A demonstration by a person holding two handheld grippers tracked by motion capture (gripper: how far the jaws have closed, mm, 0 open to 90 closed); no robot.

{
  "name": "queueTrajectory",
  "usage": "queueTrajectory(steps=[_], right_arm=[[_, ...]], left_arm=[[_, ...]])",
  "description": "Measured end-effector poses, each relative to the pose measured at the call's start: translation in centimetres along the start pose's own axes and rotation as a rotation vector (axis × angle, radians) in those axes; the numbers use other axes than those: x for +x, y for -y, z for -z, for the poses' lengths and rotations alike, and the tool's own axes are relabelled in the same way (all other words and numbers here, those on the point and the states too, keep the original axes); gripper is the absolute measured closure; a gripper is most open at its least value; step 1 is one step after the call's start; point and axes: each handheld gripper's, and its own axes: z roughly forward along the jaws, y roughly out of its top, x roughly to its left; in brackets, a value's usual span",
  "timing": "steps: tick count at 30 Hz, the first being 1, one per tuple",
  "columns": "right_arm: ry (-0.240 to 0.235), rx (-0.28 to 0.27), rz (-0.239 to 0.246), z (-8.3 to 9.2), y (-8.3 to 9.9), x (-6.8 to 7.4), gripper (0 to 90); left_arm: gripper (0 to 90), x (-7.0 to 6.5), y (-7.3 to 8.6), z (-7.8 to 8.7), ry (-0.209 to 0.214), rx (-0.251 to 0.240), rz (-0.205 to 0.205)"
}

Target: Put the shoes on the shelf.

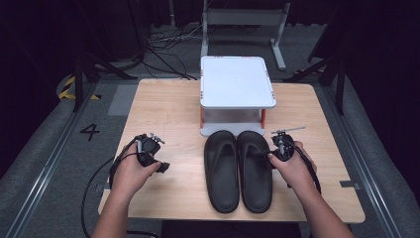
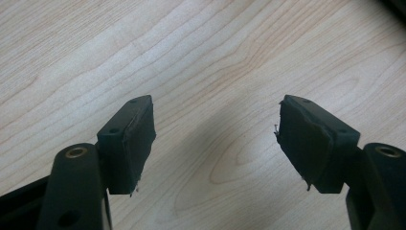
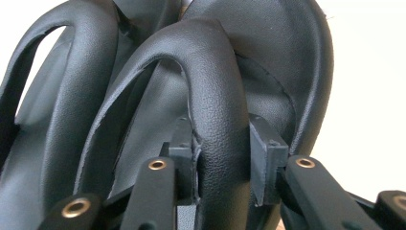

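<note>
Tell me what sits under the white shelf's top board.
Under the white shelf top, the high view shows a white lower base board and orange-red corner posts. The toes of the two black flip-flops lie just in front of it. The space farther back is covered by the top.

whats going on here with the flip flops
A person holds a gripper in each hand at a wooden table. The right gripper has its jaws around the strap of the right flip-flop, which lies beside its mate in front of a small white stand. The left gripper hangs open over bare wood, holding nothing.
</note>
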Motion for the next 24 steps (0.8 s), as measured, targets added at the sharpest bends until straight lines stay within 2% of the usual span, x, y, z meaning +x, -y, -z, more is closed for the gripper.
queueTrajectory(steps=[3, 6, 10, 14, 17, 19, 24], right_arm=[[-0.014, -0.006, -0.009, 0.2, 0.2, 0.1, 67.4], [-0.045, 0.034, -0.035, 0.3, 0.4, 0.2, 65.4], [-0.045, 0.018, -0.034, 0.2, 0.7, 0.4, 60.8], [-0.026, -0.013, -0.020, 0.5, 0.8, 0.3, 56.2], [-0.021, -0.059, -0.001, 1.5, 0.9, 0.5, 54.1], [-0.003, -0.085, 0.036, 2.1, 1.0, 0.9, 52.7], [0.012, -0.091, 0.098, 2.7, 1.3, 2.0, 50.5]], left_arm=[[29.4, -0.1, -0.2, -0.1, -0.002, 0.002, -0.008], [29.3, -0.2, -0.5, -0.3, 0.003, 0.004, -0.015], [29.4, -0.3, -0.8, -0.3, 0.004, 0.005, -0.028], [29.3, -0.2, -1.0, -0.3, 0.005, -0.002, -0.029], [29.3, -0.1, -1.2, -0.2, 0.006, -0.004, -0.025], [29.1, 0.0, -1.3, -0.1, 0.000, -0.004, -0.034], [29.0, 0.0, -1.4, -0.2, 0.003, 0.000, -0.037]])
